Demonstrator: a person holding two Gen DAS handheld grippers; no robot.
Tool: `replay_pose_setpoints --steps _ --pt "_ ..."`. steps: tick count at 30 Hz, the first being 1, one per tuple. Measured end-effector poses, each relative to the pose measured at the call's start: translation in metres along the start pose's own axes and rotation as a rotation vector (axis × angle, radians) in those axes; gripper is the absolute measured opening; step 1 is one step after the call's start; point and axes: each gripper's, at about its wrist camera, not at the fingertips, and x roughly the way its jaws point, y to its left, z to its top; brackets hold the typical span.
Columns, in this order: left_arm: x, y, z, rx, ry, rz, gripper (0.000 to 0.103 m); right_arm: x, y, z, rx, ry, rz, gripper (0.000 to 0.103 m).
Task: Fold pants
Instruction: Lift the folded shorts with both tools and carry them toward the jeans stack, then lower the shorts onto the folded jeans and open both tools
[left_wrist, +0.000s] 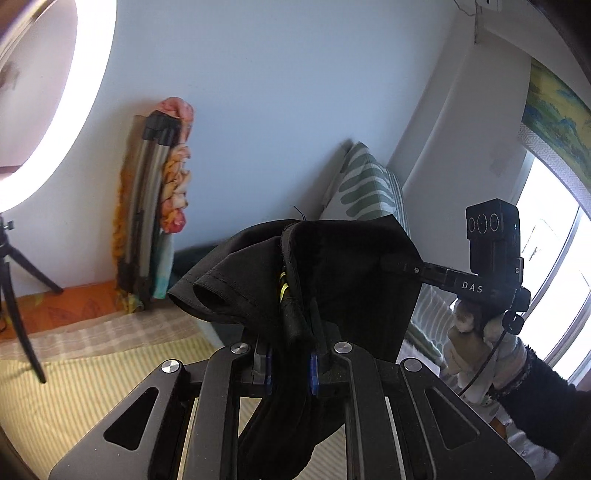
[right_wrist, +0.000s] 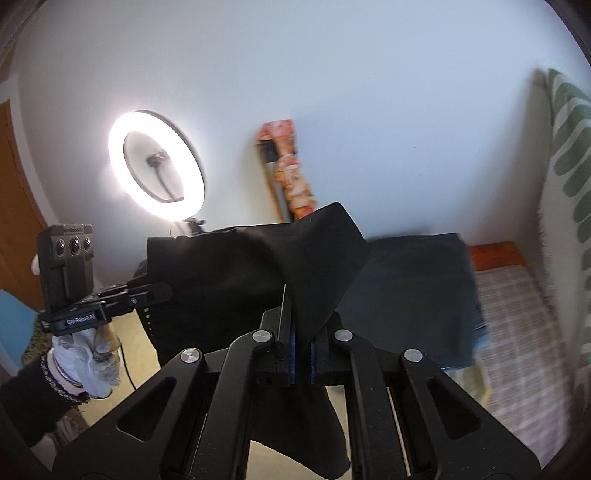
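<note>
Mid-fold, not done — black pants (left_wrist: 332, 266) lifted off the bed (left_wrist: 92, 369), stretched btwn left gripper (left_wrist: 291, 354) & right gripper (right_wrist: 303, 350), both clamped on fabric — still to lay flat, crease, tidy.

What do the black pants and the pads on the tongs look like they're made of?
The black pants: a soft, matte woven or knit cloth, judging by the limp drape, the stitched hem and a frayed thread; the exact fibre can't be told. The pads on the right tongs: blue, dull, probably rubber or foam, set in black frames with shiny metal pivot pins.
</note>
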Motion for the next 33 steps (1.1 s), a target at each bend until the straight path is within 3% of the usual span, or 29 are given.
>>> replay_pose_setpoints --steps 7,14,23,28,29,31,32,33 --pt "0.053 -0.021 0.028 0.061 -0.012 -0.031 0.012 -0.001 -0.053 0.037 -0.037 -0.016 -0.104 0.006" --pt "0.106 -0.005 0.045 0.079 -0.011 0.016 0.012 0.054 -0.099 0.064 -0.082 0.035 -0.172 0.006" --pt "0.166 0.038 0.040 0.092 0.050 0.195 0.012 0.158 -0.146 0.054 -0.025 0.115 -0.180 0.006" --pt "0.183 0.039 0.039 0.161 0.076 0.329 0.020 0.186 -0.156 0.049 -0.012 0.152 -0.251 0.006" --pt "0.183 0.037 0.040 0.176 0.077 0.339 0.020 0.188 -0.158 0.048 -0.007 0.157 -0.269 0.009" --pt "0.184 0.032 0.042 0.204 0.068 0.389 0.039 0.190 -0.161 0.047 0.017 0.161 -0.322 0.030" --pt "0.182 0.031 0.043 0.210 0.060 0.412 0.046 0.188 -0.164 0.047 0.025 0.157 -0.338 0.049" --pt "0.180 0.030 0.045 0.210 0.052 0.426 0.050 0.184 -0.164 0.046 0.032 0.139 -0.347 0.057"
